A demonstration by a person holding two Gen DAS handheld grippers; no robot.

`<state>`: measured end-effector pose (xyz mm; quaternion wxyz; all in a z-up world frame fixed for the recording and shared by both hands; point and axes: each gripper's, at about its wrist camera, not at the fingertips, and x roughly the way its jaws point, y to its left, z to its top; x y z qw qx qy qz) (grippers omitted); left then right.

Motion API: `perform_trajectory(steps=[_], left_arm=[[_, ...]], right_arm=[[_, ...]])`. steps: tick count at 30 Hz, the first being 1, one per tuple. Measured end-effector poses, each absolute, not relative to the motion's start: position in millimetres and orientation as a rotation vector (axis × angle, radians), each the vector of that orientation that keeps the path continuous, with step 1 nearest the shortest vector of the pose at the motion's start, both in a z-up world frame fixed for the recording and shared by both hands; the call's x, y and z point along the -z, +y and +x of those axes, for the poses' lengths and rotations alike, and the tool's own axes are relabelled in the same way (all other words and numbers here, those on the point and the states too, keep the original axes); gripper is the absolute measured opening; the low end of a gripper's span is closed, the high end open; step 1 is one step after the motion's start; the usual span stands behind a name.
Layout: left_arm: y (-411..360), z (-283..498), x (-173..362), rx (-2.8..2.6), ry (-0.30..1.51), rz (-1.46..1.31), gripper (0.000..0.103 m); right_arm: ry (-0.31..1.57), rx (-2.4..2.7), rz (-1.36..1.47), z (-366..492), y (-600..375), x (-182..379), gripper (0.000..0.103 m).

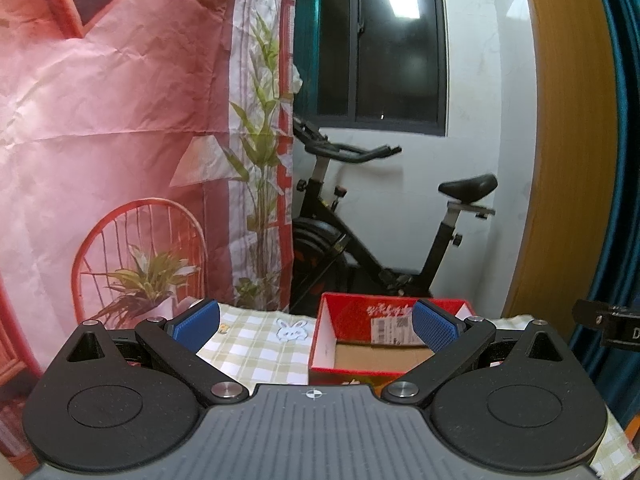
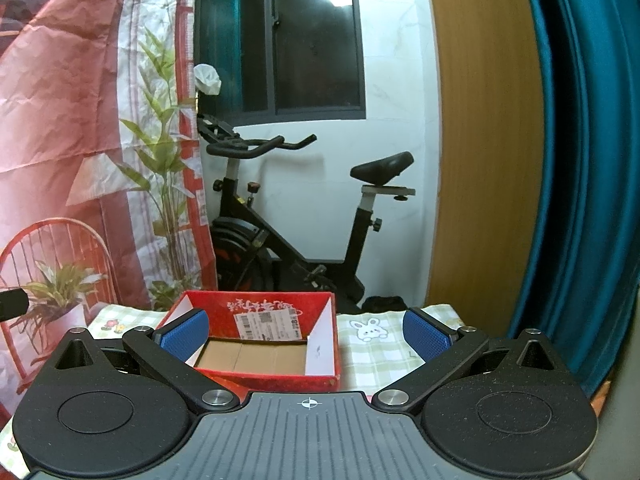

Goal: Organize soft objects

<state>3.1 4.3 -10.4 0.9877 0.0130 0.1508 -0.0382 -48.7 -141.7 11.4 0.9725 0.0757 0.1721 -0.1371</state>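
A red cardboard box (image 1: 352, 312) (image 2: 280, 308) with white inner side walls and a brown floor sits open on the checked tablecloth (image 1: 260, 344) (image 2: 376, 356). Nothing shows inside it. My left gripper (image 1: 316, 326) is open, its blue pads wide apart, with the box ahead and to the right. My right gripper (image 2: 306, 332) is also open, and the box lies straight ahead between its fingers' line of sight. Neither gripper holds anything. No soft object shows in either view.
A black exercise bike (image 1: 384, 232) (image 2: 304, 216) stands behind the table under a dark window. A red printed backdrop (image 1: 120, 140) (image 2: 80, 120) hangs at the left. A wooden panel (image 2: 480, 140) and teal curtain (image 2: 580, 160) rise at the right.
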Motion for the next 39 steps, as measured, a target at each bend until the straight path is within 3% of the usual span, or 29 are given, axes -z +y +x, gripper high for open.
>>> perform_trajectory(steps=[14, 25, 34, 36, 39], left_arm=[[-6, 31, 67, 0.079, 0.342, 0.071, 0.103], [-22, 66, 120, 0.124, 0.544, 0.153, 0.103], [-52, 88, 147, 0.213, 0.602, 0.237, 0.102], [-59, 92, 151, 0.242, 0.615, 0.246, 0.1], [-74, 105, 162, 0.307, 0.669, 0.24, 0.082]], right_arm=[[0.284, 0.218, 0.259, -24, -163, 67, 0.103], [0.445, 0.179, 0.254, 6, -174, 134, 0.103], [0.535, 0.201, 0.279, 19, -192, 189, 0.101], [0.556, 0.195, 0.296, 21, -198, 200, 0.096], [0.587, 0.173, 0.334, 25, -208, 215, 0.089]])
